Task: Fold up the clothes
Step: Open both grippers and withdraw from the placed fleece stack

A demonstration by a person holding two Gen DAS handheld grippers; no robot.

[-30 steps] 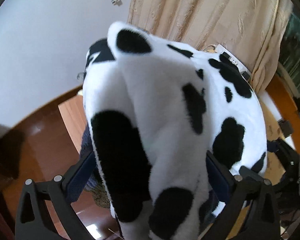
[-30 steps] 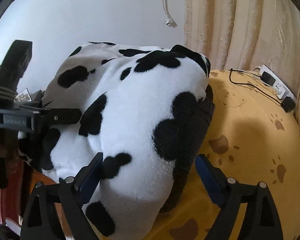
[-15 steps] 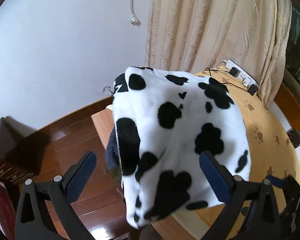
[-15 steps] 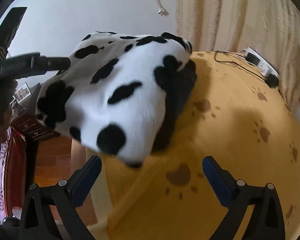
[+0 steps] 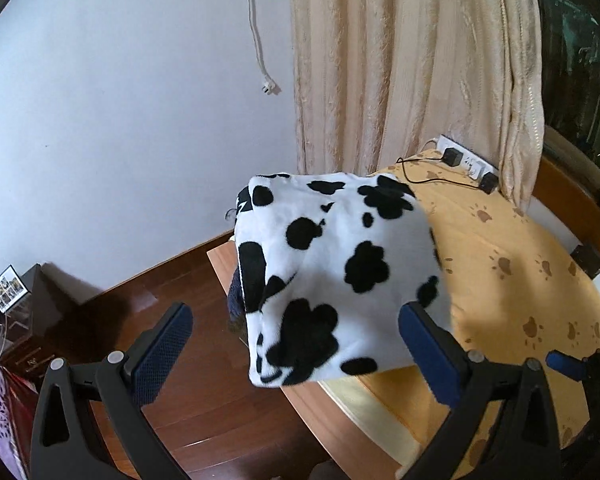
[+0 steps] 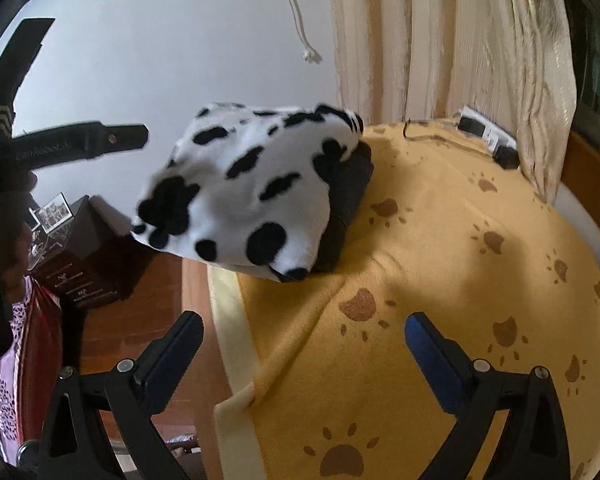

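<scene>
A folded cow-print fleece garment point(image 5: 332, 272) lies at the corner of the bed, on top of a dark folded garment point(image 6: 348, 208). Part of the fleece point(image 6: 252, 184) overhangs the bed edge. My left gripper point(image 5: 296, 312) is open and hangs back from the fleece, above the floor and the bed corner, with nothing touching its pads. My right gripper point(image 6: 304, 320) is also open, over the yellow paw-print blanket point(image 6: 440, 260), well short of the pile. The left gripper point(image 6: 84, 144) shows at the left of the right wrist view; the right gripper point(image 5: 572, 364) shows at the lower right of the left wrist view.
Beige curtains point(image 5: 400, 60) hang behind the bed, with a power strip and chargers point(image 5: 464, 160) at their foot. A white cord point(image 5: 260, 40) dangles on the wall. Dark wooden floor point(image 5: 172, 288) lies left of the bed, with a dark cabinet and photo frame point(image 5: 16, 292) further left.
Both grippers have drawn back and upward from the cow-print fleece, which filled both views before. It now rests on the pile at the bed corner, free of both grippers.
</scene>
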